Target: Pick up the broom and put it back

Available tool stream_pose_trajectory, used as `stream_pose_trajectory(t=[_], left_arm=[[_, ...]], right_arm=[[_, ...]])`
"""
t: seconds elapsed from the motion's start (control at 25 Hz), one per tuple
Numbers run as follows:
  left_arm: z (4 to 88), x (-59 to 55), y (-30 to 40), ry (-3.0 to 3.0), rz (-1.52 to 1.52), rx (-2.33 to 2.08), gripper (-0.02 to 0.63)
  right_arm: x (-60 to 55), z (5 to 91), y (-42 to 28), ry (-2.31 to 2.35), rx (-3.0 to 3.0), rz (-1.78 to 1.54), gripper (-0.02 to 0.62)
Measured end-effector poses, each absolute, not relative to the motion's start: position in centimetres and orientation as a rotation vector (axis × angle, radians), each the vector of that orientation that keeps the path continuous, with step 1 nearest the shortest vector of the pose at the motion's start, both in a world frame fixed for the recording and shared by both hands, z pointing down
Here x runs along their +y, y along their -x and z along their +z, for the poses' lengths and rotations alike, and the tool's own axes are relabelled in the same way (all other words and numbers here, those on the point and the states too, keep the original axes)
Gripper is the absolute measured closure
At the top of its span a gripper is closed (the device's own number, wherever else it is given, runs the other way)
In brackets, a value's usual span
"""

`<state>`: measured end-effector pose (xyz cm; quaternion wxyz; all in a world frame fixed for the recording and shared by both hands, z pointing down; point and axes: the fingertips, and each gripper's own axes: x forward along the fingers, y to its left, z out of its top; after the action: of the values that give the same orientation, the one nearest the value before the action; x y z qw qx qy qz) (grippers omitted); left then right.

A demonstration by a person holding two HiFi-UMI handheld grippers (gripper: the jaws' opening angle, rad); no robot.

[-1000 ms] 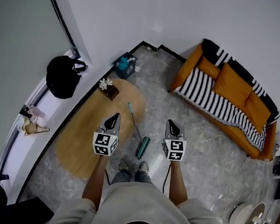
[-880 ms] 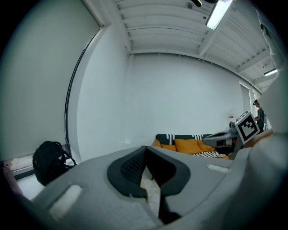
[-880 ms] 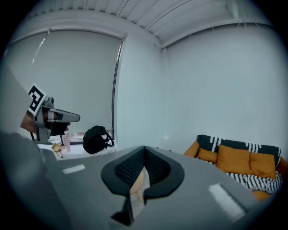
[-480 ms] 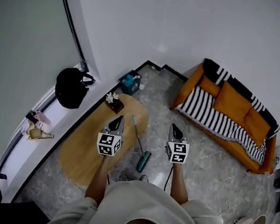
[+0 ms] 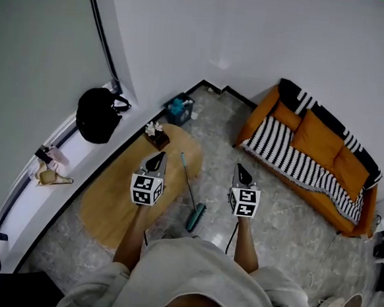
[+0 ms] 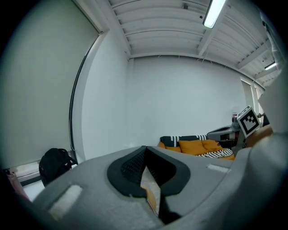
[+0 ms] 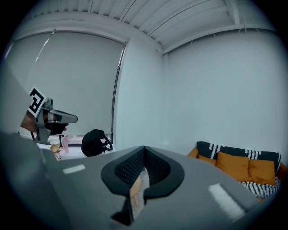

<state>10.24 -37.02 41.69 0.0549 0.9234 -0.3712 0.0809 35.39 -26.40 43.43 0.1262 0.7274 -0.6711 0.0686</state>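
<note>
On the floor [image 5: 280,216], slim broom [image 5: 189,188], teal head.

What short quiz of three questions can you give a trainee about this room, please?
1. True or false: a tool holds the broom.
2. Where does the black bag sit? A: on the sofa. B: on the ledge. C: on the floor.
3. Fill in: the jaws of the left tool and the right tool are both ____.
Key: 1 false; 2 B; 3 shut.
</note>
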Motion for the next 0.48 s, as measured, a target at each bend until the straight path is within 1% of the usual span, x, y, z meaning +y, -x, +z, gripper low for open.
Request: stream_pose_trajectory(t=[0.48], left_arm=[[41.31,-37.27,-10.29,-2.820,0.257,-1.115,0.609]], right_arm=[[-26.90,43.08,-35.38,-2.131,-1.939,0.182,0.595]])
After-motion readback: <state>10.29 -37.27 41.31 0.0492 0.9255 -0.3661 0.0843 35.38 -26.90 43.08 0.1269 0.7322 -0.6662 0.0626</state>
